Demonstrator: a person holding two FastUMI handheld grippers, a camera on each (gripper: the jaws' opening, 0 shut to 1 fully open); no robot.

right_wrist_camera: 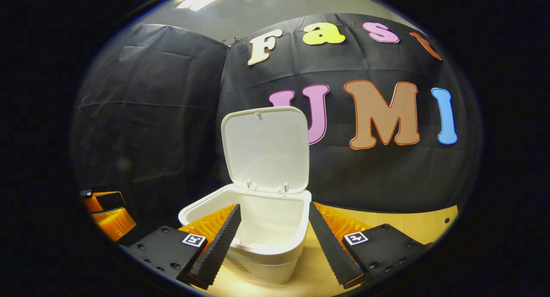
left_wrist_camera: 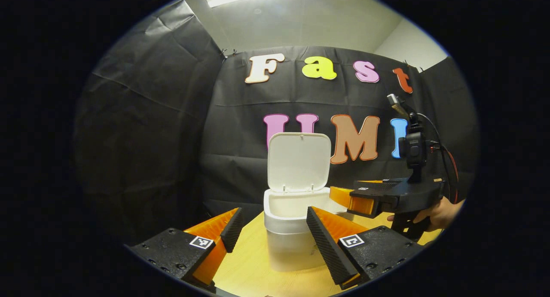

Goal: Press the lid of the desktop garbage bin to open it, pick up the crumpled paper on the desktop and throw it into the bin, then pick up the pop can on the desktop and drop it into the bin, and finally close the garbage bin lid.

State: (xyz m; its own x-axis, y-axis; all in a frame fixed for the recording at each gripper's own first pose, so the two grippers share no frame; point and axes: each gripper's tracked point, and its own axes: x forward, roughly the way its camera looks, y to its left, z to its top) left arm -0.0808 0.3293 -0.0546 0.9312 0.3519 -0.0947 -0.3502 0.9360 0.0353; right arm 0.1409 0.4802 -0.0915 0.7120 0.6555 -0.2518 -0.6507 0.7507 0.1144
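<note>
The white desktop bin (left_wrist_camera: 292, 249) stands on the wooden table with its lid (left_wrist_camera: 299, 161) swung up and upright. My left gripper (left_wrist_camera: 273, 234) is open, low in front of the bin, with nothing between its fingers. To the right, a hand (left_wrist_camera: 438, 213) holds my right gripper (left_wrist_camera: 340, 199) at the bin's right rim. In the right gripper view the bin (right_wrist_camera: 275, 252) lies just below, its lid (right_wrist_camera: 266, 148) raised. My right gripper (right_wrist_camera: 273, 228) is open and empty over the bin's mouth. The left gripper (right_wrist_camera: 103, 211) shows at the left edge.
The wooden tabletop (left_wrist_camera: 249, 267) runs under and around the bin, with a bare stretch to the right (right_wrist_camera: 412, 221). Black cloth walls close the booth behind the bin and on the left.
</note>
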